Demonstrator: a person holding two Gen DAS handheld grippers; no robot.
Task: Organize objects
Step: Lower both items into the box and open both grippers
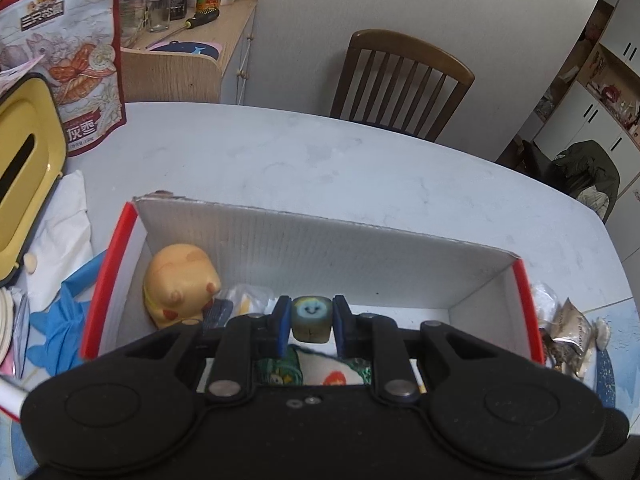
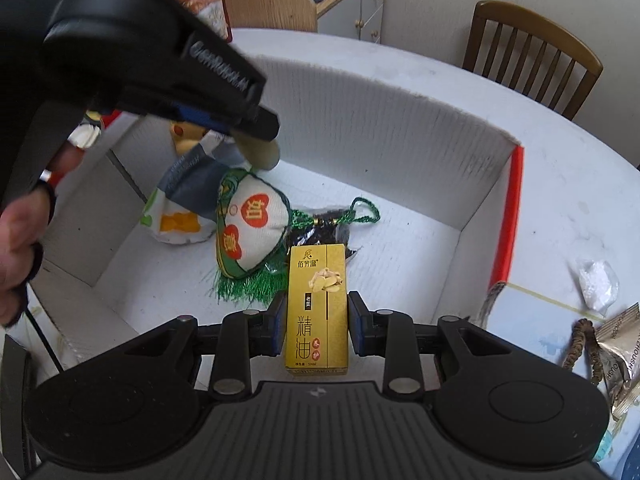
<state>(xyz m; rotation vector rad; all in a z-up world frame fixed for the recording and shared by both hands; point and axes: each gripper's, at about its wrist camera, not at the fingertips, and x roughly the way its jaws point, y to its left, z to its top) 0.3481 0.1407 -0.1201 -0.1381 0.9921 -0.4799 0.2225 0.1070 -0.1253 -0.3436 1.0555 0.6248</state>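
Observation:
A white cardboard box with red edges [image 1: 320, 248] [image 2: 400, 128] stands on the table. My left gripper [image 1: 311, 322] is shut on a small cube with a smiley face [image 1: 311, 318] and holds it over the box; it also shows in the right wrist view [image 2: 256, 140]. My right gripper [image 2: 316, 326] is shut on a gold carton with Chinese print [image 2: 318, 308], held above the box floor. In the box lie a yellow pig toy [image 1: 180, 284], a white and green sachet with tassels [image 2: 248, 232] and a small packet [image 2: 180, 216].
A yellow tissue box [image 1: 24, 172], a snack bag [image 1: 72, 60] and a blue glove [image 1: 64, 320] lie left of the box. Foil wrappers [image 2: 616, 360] and a plastic bag [image 2: 596, 284] lie to its right. A wooden chair [image 1: 400, 84] stands beyond the table.

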